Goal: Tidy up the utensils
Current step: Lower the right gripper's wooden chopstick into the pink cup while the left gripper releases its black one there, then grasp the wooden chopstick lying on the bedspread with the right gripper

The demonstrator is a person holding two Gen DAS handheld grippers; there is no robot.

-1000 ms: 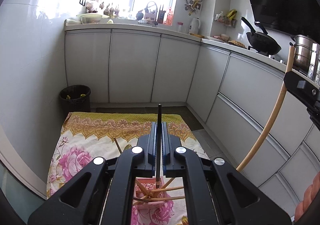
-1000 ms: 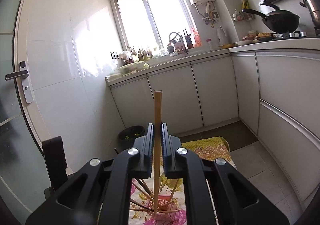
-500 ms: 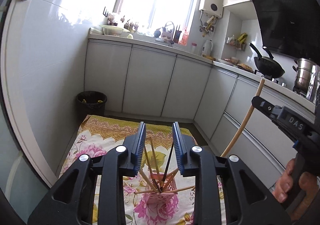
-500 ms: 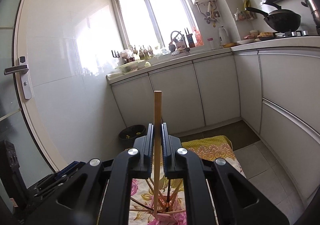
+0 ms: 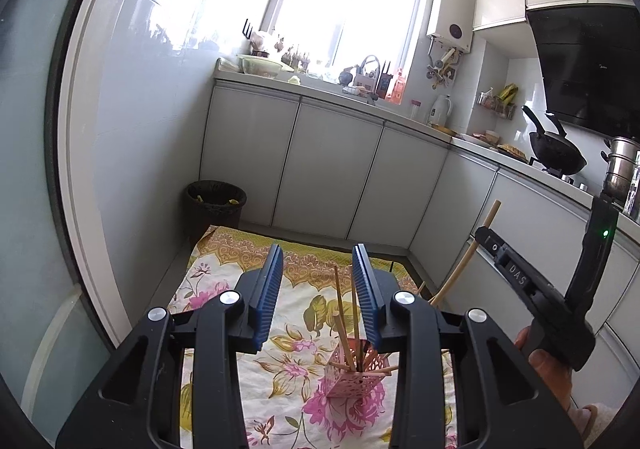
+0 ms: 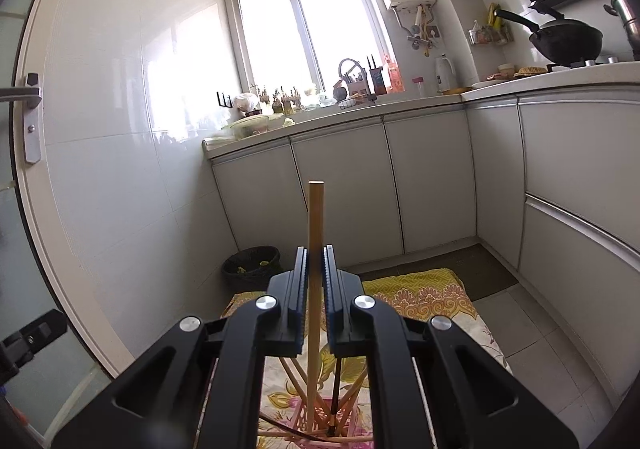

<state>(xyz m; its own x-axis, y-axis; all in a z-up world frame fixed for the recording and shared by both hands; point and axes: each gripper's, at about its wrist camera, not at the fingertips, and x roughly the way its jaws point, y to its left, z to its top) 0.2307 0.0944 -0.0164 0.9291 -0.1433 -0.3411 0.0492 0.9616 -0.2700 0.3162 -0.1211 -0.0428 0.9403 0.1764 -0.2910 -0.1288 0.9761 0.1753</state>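
Chopstick [image 6: 315,249] is clamped upright by the right hand-held gripper [image 6: 315,273] (over the pink holder [image 5: 354,379]); the left hand-held gripper [image 5: 318,289] is opening, empty.

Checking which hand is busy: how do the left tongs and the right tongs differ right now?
The left tongs stand apart and opening, nothing pressed between them; the right tongs are shut on a wooden chopstick. The left sit behind the pink holder; the right hold the chopstick upright above it. Both are black with blue pads.

A black bin [image 5: 215,205] stands just beyond the flowered cloth [image 5: 224,273]; a wok [image 5: 557,158] sits far right of the cloth.
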